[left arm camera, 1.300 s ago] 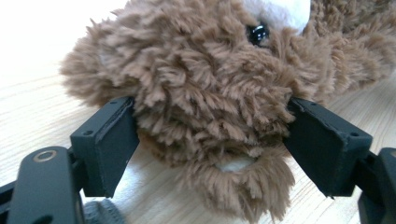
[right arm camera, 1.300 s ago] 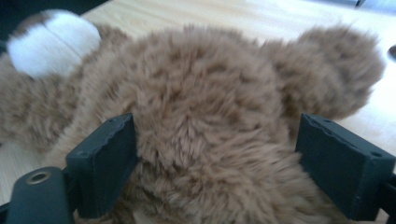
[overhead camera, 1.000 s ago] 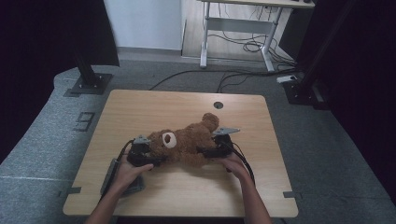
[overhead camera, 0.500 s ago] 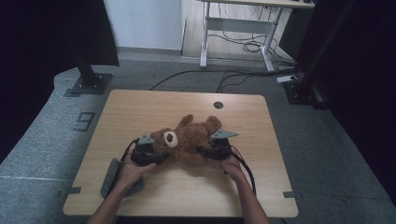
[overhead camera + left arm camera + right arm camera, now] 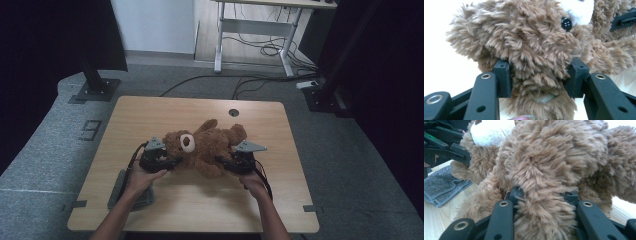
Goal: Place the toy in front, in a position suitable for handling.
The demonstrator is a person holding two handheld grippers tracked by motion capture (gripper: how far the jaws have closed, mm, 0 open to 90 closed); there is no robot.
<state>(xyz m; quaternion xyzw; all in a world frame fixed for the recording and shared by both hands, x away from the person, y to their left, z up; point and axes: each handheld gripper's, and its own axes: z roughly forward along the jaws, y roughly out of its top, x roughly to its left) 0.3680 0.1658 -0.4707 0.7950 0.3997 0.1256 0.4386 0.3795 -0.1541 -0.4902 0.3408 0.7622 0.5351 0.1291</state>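
**Wooden surface, a bear held at both ends**

The wooden surface (image 5: 150,112) stands on a grey carpeted floor, with dark stands to either side and a desk frame with loose cables behind it.

The bear (image 5: 202,147) lies near the middle of the surface, a little toward the near edge, stretched across from left to right. Its head points to the left edge, its pale snout facing up, and its legs reach toward the right edge. In the left gripper view the brown fur and one black eye show close up; in the right gripper view the shaggy body and the white snout (image 5: 490,131) rise above the fingers.

The left gripper (image 5: 170,162) meets the bear at its head. Its fingers (image 5: 502,78) have just been closing and now pinch a tuft of fur low on the head, the pile bulging between and over them.

The right gripper (image 5: 222,161) meets the bear at its lower body. Its fingers (image 5: 515,192) have also just been closing and are sunk into the plush, pressing on a thick fold from both sides.

Each gripper sits in a hand, the forearms coming in over the near edge.

A grey cloth (image 5: 120,187) lies folded near the near left corner, partly under the left hand (image 5: 141,179); it shows too in the right gripper view, flat on the wood.
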